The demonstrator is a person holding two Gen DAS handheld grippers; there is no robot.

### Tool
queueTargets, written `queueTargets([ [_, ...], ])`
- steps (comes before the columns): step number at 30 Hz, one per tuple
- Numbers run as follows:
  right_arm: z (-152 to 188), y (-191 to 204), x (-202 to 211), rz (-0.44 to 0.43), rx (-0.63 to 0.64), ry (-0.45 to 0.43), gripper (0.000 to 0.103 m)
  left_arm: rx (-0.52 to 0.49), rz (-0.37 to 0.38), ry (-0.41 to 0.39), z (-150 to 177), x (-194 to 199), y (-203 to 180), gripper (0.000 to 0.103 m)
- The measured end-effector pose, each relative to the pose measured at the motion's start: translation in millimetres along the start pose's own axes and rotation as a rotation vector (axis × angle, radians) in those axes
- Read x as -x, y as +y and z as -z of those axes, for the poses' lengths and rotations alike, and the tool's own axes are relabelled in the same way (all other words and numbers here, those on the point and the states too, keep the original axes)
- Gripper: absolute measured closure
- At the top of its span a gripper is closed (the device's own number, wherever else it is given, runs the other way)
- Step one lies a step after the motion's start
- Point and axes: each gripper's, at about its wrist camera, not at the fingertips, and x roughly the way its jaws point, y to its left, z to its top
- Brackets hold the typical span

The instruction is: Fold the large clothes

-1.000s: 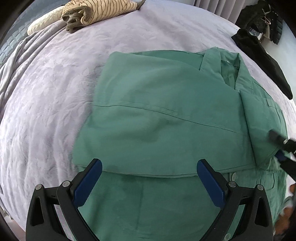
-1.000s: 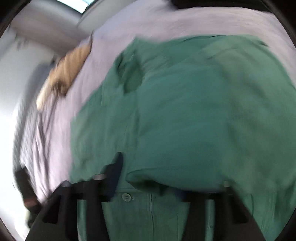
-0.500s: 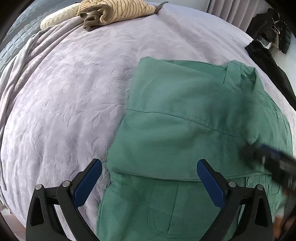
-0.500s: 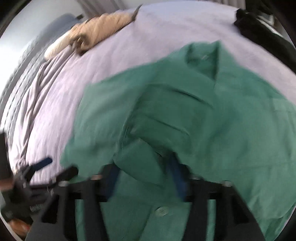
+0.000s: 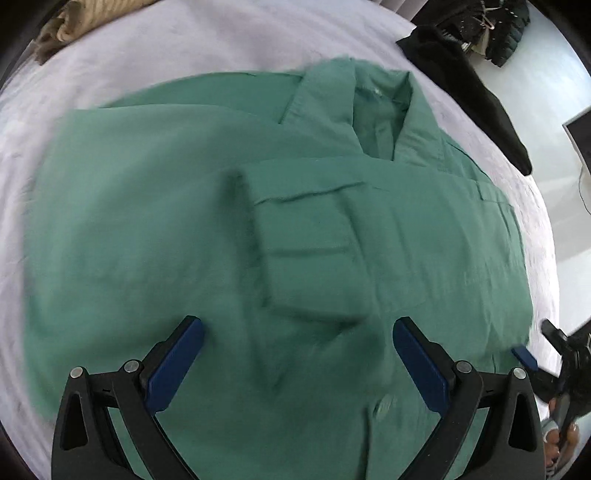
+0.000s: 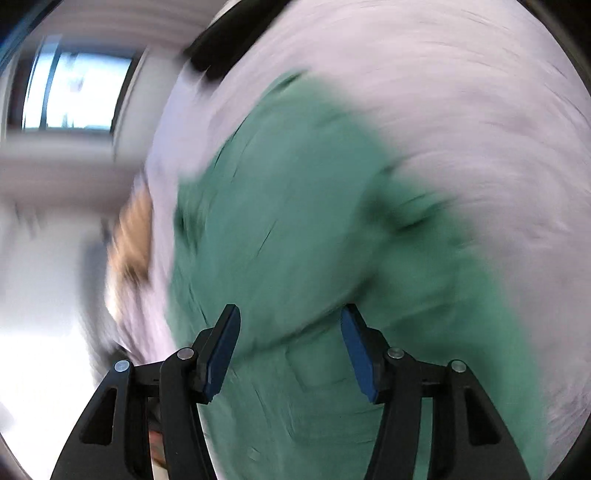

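Observation:
A large green shirt (image 5: 147,221) lies face up on the lavender bedspread (image 5: 221,44), collar (image 5: 369,110) toward the far side. One sleeve (image 5: 314,258) lies folded across its chest. My left gripper (image 5: 295,354) hangs open just above the shirt's lower front, with nothing between its blue pads (image 5: 177,362). My right gripper (image 5: 539,347) shows at the shirt's right edge, held by a hand (image 5: 561,439). The right wrist view is heavily blurred. In it the right gripper (image 6: 291,350) stands open over the green shirt (image 6: 295,221), with no cloth between its pads.
A beige striped garment (image 5: 62,22) lies bundled at the bed's far left, a tan blur (image 6: 133,236) in the right wrist view. A black garment (image 5: 472,92) drapes over the far right edge, with dark clothes on hangers (image 5: 491,26) behind. A window (image 6: 74,96) glows at the left.
The right gripper had the sleeve between its jaws over the shirt's front; now it is off it and out at the shirt's right edge. My left gripper shifted right, over the shirt's middle.

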Motion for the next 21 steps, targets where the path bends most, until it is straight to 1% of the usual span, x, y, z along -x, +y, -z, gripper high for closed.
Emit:
queueTargets([
  [1,-7,-12,5,-0.038,-0.051,-0.017,0.042,-0.003,0.0,-0.004,-5,-3,-4,0.002],
  [2,-12,-24,8,-0.077,-0.104,-0.037,0.042,-0.007,0.015,-0.014,-11,-3,-9,0.011],
  [3,-15,-30,8,-0.104,-0.136,-0.05,0.042,-0.014,0.02,-0.02,-16,-2,-14,0.045],
  [4,-20,-38,11,-0.124,-0.163,-0.063,0.042,-0.019,0.004,-0.018,-21,-2,-17,0.07],
  [5,-22,-44,13,-0.141,-0.186,-0.074,0.042,-0.011,0.028,-0.015,-27,0,-18,0.076],
  [6,-24,-47,13,-0.149,-0.199,-0.08,0.042,-0.003,0.052,-0.023,-34,4,-17,0.085],
  [7,-25,-51,14,-0.156,-0.213,-0.087,0.042,-0.005,0.06,-0.042,-39,9,-16,0.088],
  [8,-25,-53,16,-0.159,-0.218,-0.094,0.042,-0.015,0.043,-0.057,-43,12,-15,0.094],
  [9,-23,-53,14,-0.16,-0.219,-0.098,0.042,-0.022,0.004,-0.069,-48,14,-13,0.096],
  [10,-23,-55,16,-0.158,-0.22,-0.101,0.042,-0.016,-0.005,-0.071,-52,15,-9,0.096],
  [12,-27,-58,22,-0.153,-0.223,-0.103,0.042,0.03,0.044,-0.048,-57,15,4,0.096],
  [13,-30,-62,25,-0.147,-0.225,-0.102,0.042,0.033,0.052,-0.047,-57,16,6,0.096],
  [14,-31,-61,21,-0.137,-0.226,-0.102,0.043,0.022,0.04,-0.046,-56,16,5,0.096],
  [16,-33,-58,16,-0.115,-0.224,-0.106,0.052,-0.007,0.01,-0.048,-54,15,0,0.096],
  [17,-33,-57,18,-0.082,-0.211,-0.109,0.077,-0.014,0.0,-0.049,-53,14,-1,0.096],
  [18,-33,-52,20,-0.027,-0.185,-0.121,0.1,-0.016,-0.007,-0.048,-53,14,-2,0.096],
  [19,-32,-44,20,-0.014,-0.165,-0.147,0.1,-0.014,-0.01,-0.046,-53,14,-2,0.096],
  [21,-30,-34,34,0.008,-0.087,-0.171,0.101,-0.019,-0.017,-0.046,-52,11,1,0.096],
])
